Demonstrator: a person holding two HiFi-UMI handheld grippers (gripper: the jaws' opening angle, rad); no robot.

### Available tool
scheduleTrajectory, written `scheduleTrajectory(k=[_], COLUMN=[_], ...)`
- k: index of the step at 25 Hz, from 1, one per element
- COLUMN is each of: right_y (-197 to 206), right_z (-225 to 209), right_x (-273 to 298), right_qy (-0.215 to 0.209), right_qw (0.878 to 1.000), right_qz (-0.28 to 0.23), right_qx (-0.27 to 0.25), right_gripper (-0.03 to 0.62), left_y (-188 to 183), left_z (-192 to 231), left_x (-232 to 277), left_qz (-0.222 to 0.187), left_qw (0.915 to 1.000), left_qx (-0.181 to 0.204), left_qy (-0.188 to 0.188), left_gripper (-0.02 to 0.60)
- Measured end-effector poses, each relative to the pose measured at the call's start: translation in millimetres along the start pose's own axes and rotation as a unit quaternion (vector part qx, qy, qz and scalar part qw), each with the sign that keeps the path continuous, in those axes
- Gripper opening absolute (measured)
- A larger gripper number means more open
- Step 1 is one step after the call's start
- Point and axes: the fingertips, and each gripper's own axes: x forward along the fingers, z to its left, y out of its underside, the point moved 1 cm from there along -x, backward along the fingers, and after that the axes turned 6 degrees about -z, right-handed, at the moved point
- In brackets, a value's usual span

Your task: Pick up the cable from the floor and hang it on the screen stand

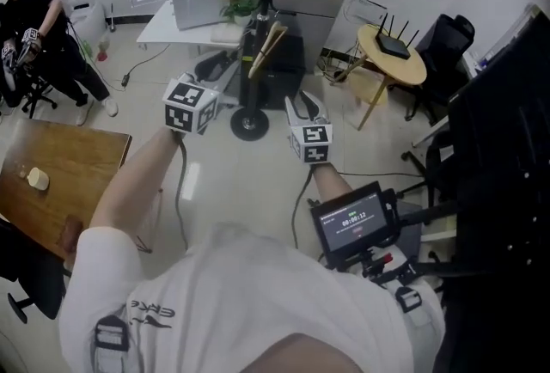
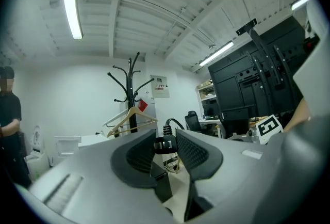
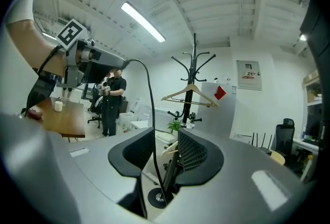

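Observation:
My left gripper (image 2: 165, 148) is shut on the black plug (image 2: 165, 141) of the cable, whose cord rises behind the jaws and bends right. In the head view the left gripper (image 1: 194, 100) is held up at left centre, and the cable (image 1: 180, 182) hangs down from it. My right gripper (image 3: 157, 153) stands open. The thin black cable (image 3: 150, 109) drops between its jaws from the left gripper (image 3: 85, 58) without either pad pressing on it. In the head view the right gripper (image 1: 305, 113) is a little right of the left one. The black screen stand (image 1: 507, 148) rises at the right.
A black coat stand (image 1: 258, 36) with wooden hangers stands just ahead of both grippers on a round base (image 1: 249, 124). A wooden table (image 1: 60, 174) is at the left, with a person (image 1: 43, 27) beyond it. A round table (image 1: 391, 53) with a router stands at the back right.

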Motion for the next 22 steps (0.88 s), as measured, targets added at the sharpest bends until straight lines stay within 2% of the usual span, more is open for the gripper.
scheduleTrajectory(k=[5, 15, 17, 20, 22], right_y=[16.3, 70.7, 78.0, 86.6, 85.3], right_z=[16.6, 57.7, 63.3, 62.3, 58.2], right_x=[8.3, 15.1, 15.4, 18.1, 20.2], right_qy=[-0.035, -0.098, -0.099, -0.079, -0.065], right_qw=[0.999, 0.990, 0.989, 0.989, 0.990], right_qz=[0.031, 0.099, 0.107, 0.113, 0.112], right_qx=[-0.015, -0.037, -0.037, -0.047, -0.055], right_gripper=[0.178, 0.179, 0.152, 0.067, 0.046], left_y=[-16.2, -46.8, -54.4, -59.2, -61.7], left_z=[9.0, 20.0, 22.3, 23.6, 24.9], left_x=[-15.5, -54.8, -62.8, -71.4, -73.7], left_qz=[-0.005, -0.012, -0.013, -0.015, -0.016], left_qw=[0.9998, 0.9973, 0.9965, 0.9954, 0.9949], left_qx=[0.013, 0.038, 0.042, 0.047, 0.050], left_qy=[-0.017, -0.061, -0.071, -0.083, -0.086], left_gripper=[0.121, 0.121, 0.121, 0.121, 0.121])
